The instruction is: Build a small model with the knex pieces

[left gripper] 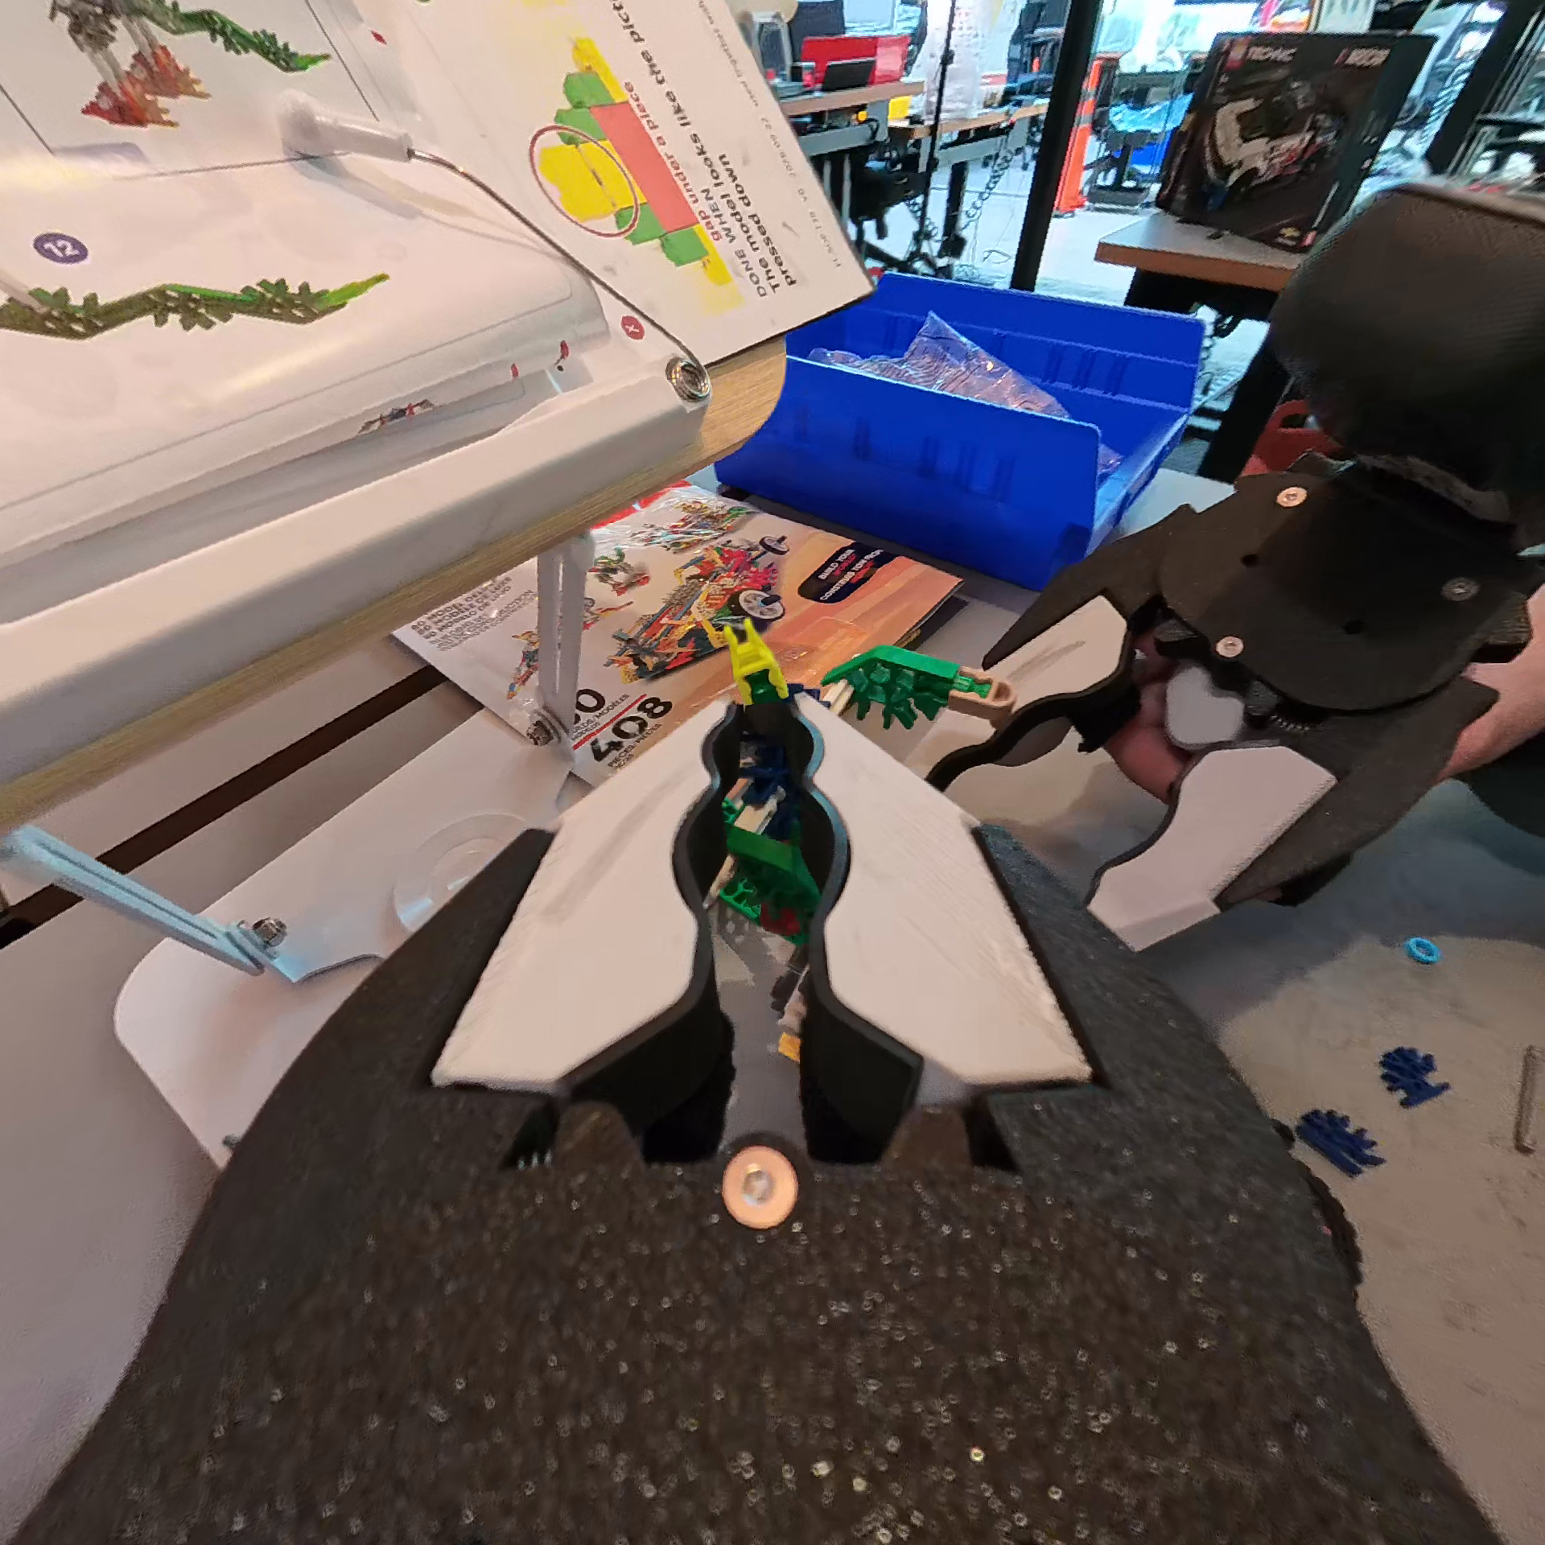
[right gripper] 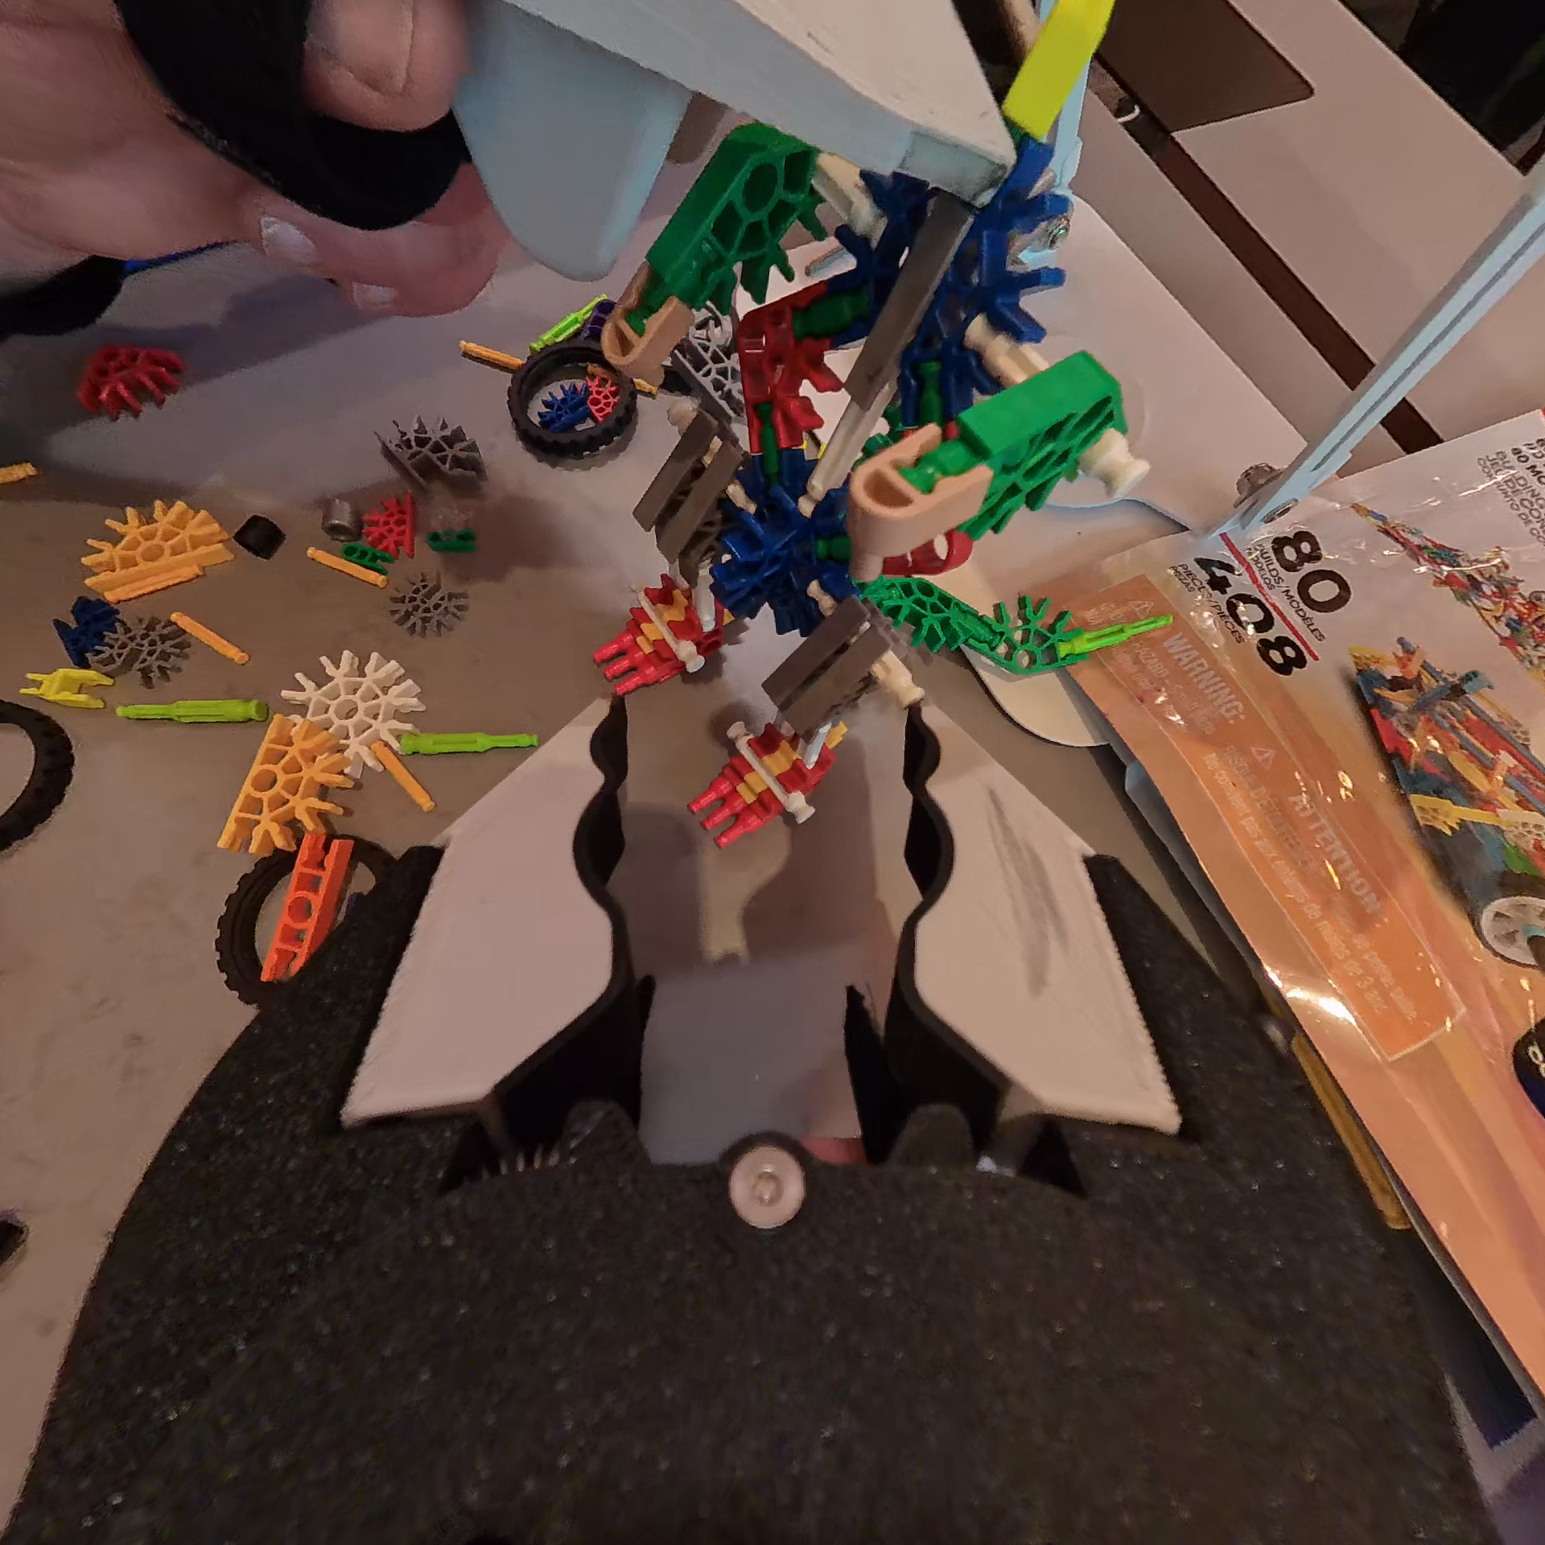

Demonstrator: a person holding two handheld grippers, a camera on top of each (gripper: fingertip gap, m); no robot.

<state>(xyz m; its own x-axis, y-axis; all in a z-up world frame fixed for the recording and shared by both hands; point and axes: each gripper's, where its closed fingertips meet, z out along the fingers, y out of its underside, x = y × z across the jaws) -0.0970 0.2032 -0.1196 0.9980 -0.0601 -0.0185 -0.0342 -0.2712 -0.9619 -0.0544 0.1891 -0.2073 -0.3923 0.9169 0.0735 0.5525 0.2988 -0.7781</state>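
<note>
The left gripper, black-bodied with white finger plates, was pinched on a multicoloured plastic rod-and-connector model, its fingers pressed in close around the model's green, blue and red middle with a yellow clip piece sticking out beyond the tips. In the right wrist view the model hung above the grey tabletop, clear of the surface, with the left gripper's pale finger plate crossing its upper part and a hand gripping the tool at the top left. Two red-and-yellow clawed feet pointed down toward the right gripper, and a green jagged tail reached out toward a bagged instruction booklet with an orange cover lying at the right.

The right gripper was spread wide and held nothing; the nearer clawed foot sat between its fingertips, though contact could not be told. In the left wrist view this gripper appeared at the right, open, beside a green-and-tan limb of the model.

Loose pieces were scattered on the tabletop at the left: orange-yellow fan connectors, a white snowflake connector, lime rods, grey connectors, and a black tyre holding blue and red pieces. A white tilted stand with an open picture manual stood at the left, and a blue plastic bin stood behind it.
</note>
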